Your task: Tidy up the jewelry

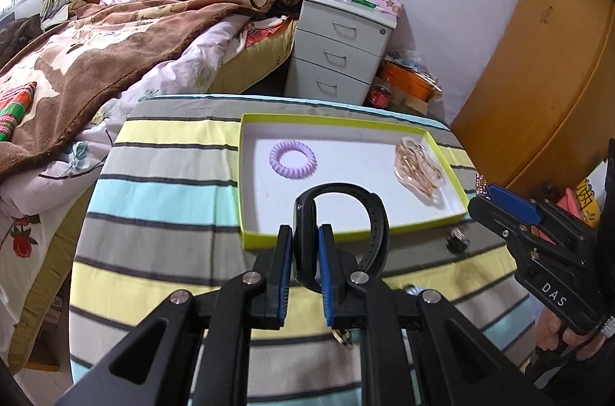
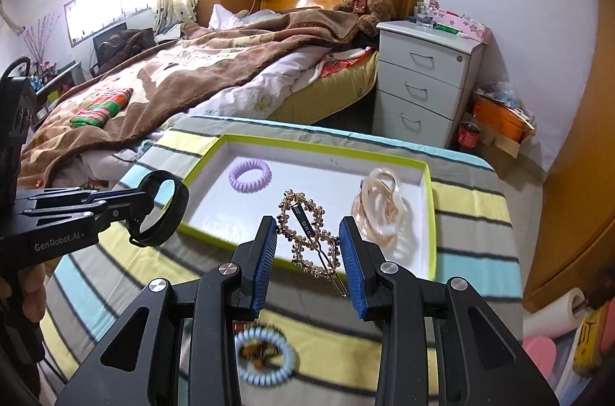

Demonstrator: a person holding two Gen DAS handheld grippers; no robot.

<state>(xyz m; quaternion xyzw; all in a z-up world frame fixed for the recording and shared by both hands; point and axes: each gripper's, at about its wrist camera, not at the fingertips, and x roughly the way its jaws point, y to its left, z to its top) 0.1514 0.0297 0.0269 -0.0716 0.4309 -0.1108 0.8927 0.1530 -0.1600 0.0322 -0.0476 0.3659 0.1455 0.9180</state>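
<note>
- My left gripper (image 1: 305, 263) is pinched tight on the black band (image 1: 346, 225); the blue pads clamp its thick body while the strap loops up and over to the right.
- My right gripper (image 2: 308, 262) stands partly spread with the heart-shaped rhinestone hair clip (image 2: 309, 233) between its pads. The clip hangs there off the cloth, so I judge it held by its edges, a light grip.
- The tray (image 1: 346, 121), white inside with a lime rim, lies on the striped cloth (image 1: 161, 183) just ahead of both tools. In it already are the purple spiral hair tie (image 1: 293, 159) at the left and the rose-gold bangles (image 1: 419, 165) at the right.
- From the left wrist view the band hangs over the tray's near rim, roughly over the bare middle of the floor; from the right wrist view the clip hangs over the near part, just left of the bangles.
- To do this well, I should carry both pieces clear over the rim, lower them onto bare white floor, and spread the pads only once each piece rests.
- The clip could slip or twist, so I keep that hand steady.
- A pale blue spiral hair tie (image 2: 265, 356) lies on the cloth beneath my right gripper, not yet sorted.
</note>
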